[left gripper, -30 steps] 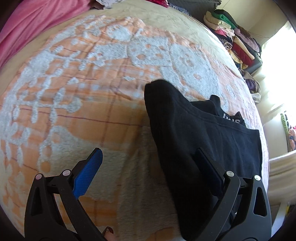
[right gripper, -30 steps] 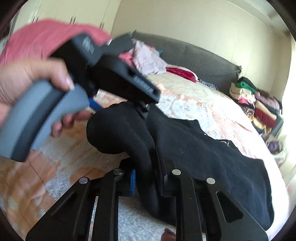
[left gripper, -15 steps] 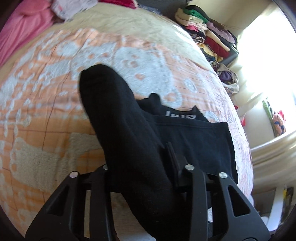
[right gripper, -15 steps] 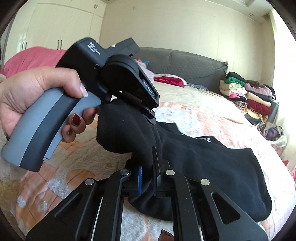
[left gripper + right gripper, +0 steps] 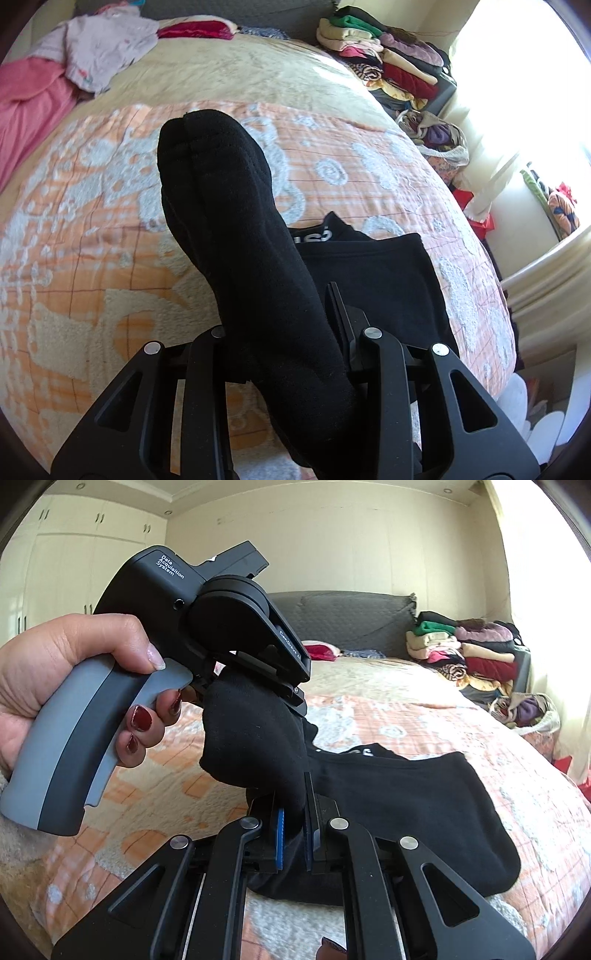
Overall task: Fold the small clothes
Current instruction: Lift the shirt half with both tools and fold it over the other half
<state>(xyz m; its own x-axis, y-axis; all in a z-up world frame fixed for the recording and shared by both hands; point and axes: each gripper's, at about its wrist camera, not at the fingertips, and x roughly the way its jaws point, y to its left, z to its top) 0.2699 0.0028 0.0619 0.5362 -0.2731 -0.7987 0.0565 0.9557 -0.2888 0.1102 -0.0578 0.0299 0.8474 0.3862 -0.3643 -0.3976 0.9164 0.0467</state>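
Observation:
A black sock (image 5: 236,236) is lifted above the bed, its toe end pointing away in the left wrist view. My left gripper (image 5: 284,332) is shut on it near the middle. In the right wrist view my right gripper (image 5: 293,830) is shut on the same sock (image 5: 258,738), just below the left gripper's body (image 5: 207,627), which a hand holds. A second black sock (image 5: 424,812) with white lettering lies flat on the blanket under and right of both grippers; it also shows in the left wrist view (image 5: 388,273).
The orange and white blanket (image 5: 92,221) covers the bed. Pink and pale clothes (image 5: 92,55) lie at the far left. A stack of folded clothes (image 5: 472,646) and a bag of clothes (image 5: 528,709) stand at the far right by the window.
My left gripper was open beside the sock a second ago; it has closed on it. Both grippers have lifted the sock and tilted upward, bringing the headboard and room into view.

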